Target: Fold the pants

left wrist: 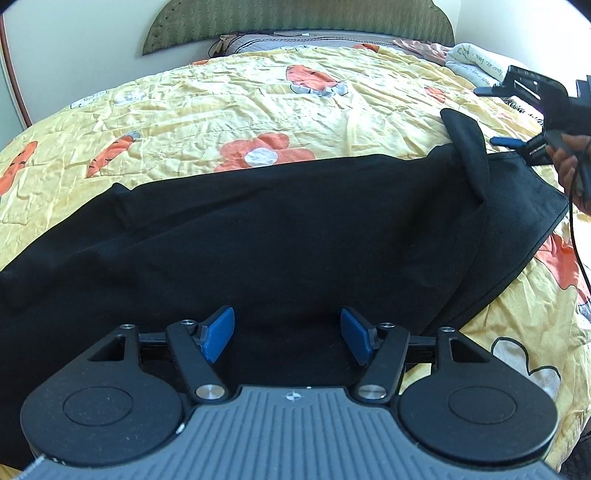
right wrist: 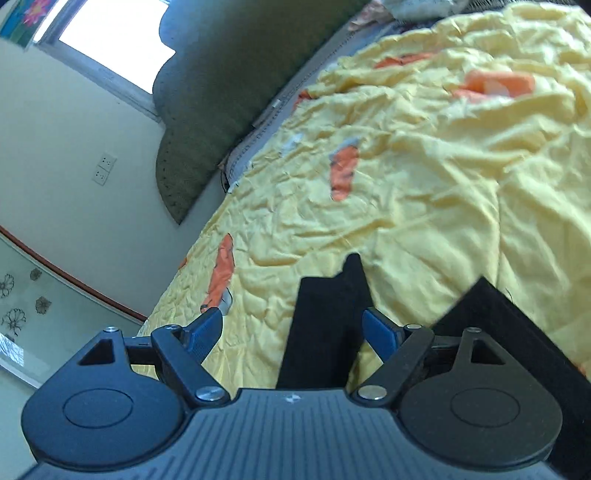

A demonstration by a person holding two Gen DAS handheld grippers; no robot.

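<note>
Black pants (left wrist: 280, 229) lie spread across the yellow flowered bed cover (left wrist: 229, 99), running left to right. A flap of the pants (left wrist: 469, 147) is turned up near the right end. My left gripper (left wrist: 288, 334) is open and empty, low over the near edge of the pants. My right gripper (left wrist: 491, 114) shows at the far right in the left wrist view, open, just above the pants' right end. In the right wrist view the right gripper (right wrist: 291, 334) is open with a strip of black fabric (right wrist: 325, 325) lying between its fingers, not pinched.
A green headboard (left wrist: 295, 22) stands at the far end of the bed against a white wall. A pillow and crumpled cloth (left wrist: 472, 61) lie at the back right. A window (right wrist: 110, 40) and wall sockets (right wrist: 104, 169) are on the left wall.
</note>
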